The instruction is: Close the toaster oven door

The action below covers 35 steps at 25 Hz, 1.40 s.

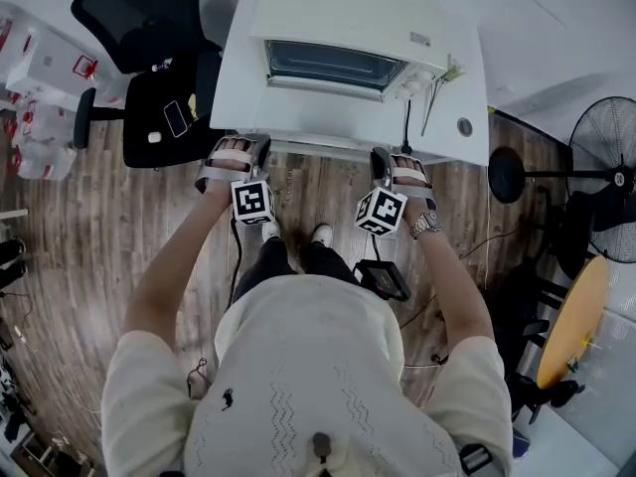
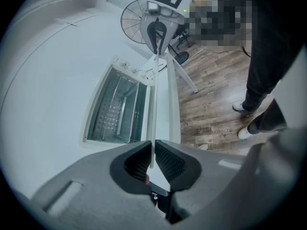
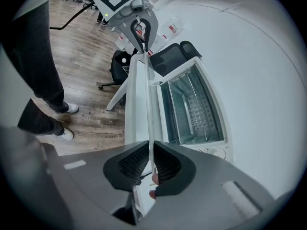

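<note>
Nearest, the person's forearms reached forward from the bottom of the head view, with the left hand (image 1: 231, 157) and right hand (image 1: 405, 172) level with each other at the near edge of the white table (image 1: 238, 87). The left gripper (image 2: 153, 145) and right gripper (image 3: 150, 145) each lay rolled on its side. Their jaws were almost together, pinching the door (image 2: 154, 104), which showed only edge-on as a thin white line running from one gripper to the other. How far it stood open I could not tell. Beyond it, at the upper centre of the head view, sat the toaster oven (image 1: 348, 8), its cavity uncovered and a wire rack (image 2: 115, 111) inside. The knobs (image 3: 218, 152) at its end were too small to read.
</note>
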Tool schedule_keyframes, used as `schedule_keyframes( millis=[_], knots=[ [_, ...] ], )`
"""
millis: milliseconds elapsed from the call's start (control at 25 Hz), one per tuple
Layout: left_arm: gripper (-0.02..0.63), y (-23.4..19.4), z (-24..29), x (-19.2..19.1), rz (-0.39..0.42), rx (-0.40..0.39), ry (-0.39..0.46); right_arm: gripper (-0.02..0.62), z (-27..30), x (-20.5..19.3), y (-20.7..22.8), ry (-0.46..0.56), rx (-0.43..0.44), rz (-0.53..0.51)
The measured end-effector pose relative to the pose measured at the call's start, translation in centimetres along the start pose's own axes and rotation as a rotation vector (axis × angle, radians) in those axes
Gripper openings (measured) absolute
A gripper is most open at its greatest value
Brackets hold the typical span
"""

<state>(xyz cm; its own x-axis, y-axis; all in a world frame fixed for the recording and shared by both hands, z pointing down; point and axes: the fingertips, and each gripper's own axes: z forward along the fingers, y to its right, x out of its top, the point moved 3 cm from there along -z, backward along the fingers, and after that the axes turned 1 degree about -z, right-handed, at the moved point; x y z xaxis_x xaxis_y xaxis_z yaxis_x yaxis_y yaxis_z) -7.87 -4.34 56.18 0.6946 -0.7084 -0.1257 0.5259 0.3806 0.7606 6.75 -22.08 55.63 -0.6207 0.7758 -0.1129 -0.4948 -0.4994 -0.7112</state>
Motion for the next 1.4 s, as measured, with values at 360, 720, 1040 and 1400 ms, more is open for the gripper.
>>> schedule_keyframes(
  millis=[360, 720, 1040, 1400],
  knots=[
    [0.026, -1.4, -0.2, 0.2, 0.003, 0.006, 0.0, 0.043, -0.3, 0.0, 1.3, 0.013, -0.008, 0.003],
    [0.026, -2.8, -0.2, 0.1, 0.008, 0.022, -0.005, 0.043, -0.5, 0.2, 2.8, 0.023, -0.015, 0.014],
    [0.026, -3.8, 0.0, 0.3, 0.016, 0.011, -0.009, 0.043, -0.5, 0.2, 3.8, 0.028, -0.009, 0.01],
    [0.026, -4.9, 0.0, 0.5, 0.022, 0.01, -0.028, 0.041, -0.3, 0.2, 4.6, 0.032, 0.011, 0.023]
  ],
)
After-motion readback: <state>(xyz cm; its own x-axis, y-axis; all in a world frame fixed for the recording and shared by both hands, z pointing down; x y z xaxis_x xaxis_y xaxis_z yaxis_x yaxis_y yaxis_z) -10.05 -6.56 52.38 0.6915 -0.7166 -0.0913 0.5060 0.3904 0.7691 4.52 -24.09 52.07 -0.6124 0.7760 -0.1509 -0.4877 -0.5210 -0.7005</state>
